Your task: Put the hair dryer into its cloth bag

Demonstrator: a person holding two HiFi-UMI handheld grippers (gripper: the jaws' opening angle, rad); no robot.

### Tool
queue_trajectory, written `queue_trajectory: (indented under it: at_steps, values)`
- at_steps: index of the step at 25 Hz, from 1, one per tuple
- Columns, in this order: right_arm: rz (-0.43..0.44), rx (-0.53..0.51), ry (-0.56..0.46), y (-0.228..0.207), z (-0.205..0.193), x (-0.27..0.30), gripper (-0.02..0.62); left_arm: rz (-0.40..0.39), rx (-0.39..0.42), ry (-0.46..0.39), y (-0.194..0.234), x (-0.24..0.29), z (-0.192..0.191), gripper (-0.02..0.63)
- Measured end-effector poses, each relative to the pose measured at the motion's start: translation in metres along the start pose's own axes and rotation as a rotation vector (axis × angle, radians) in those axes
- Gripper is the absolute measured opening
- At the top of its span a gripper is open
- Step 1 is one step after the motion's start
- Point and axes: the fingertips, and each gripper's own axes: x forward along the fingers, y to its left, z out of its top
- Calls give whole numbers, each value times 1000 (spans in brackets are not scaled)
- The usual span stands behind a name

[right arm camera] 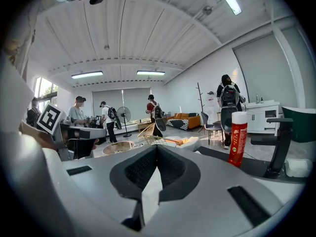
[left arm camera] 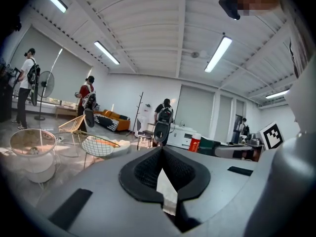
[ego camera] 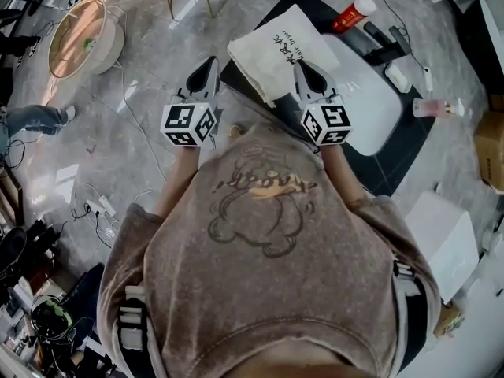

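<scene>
The white cloth bag (ego camera: 276, 50), with dark print on it, lies flat at the near left end of the table. My right gripper (ego camera: 300, 64) is shut, and its tips reach over the bag's near edge. Pale cloth shows under its jaws in the right gripper view, but I cannot tell if any is pinched. My left gripper (ego camera: 211, 60) is also shut and sits just left of the bag's corner. A black hair dryer (ego camera: 386, 44) lies at the far right of the table; it shows as the dark hair dryer (right arm camera: 278, 143) in the right gripper view.
A red can (ego camera: 352, 14) stands beyond the bag by the black mat (ego camera: 394, 160). A white box (ego camera: 445, 239) sits on the floor at the right. A round basket (ego camera: 83, 34) and cables lie on the floor at the left. Several people stand far off.
</scene>
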Motion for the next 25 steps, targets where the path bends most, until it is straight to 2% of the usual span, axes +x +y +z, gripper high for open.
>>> queue_trajectory:
  at_steps: [10,25]
  values:
    - [23,-5,9,5,-1,1,-3,12,-21,15,1,-4,-4,18]
    - [9,7,16,1,-1,5,-3,15,-52,31,3,3,-7,18]
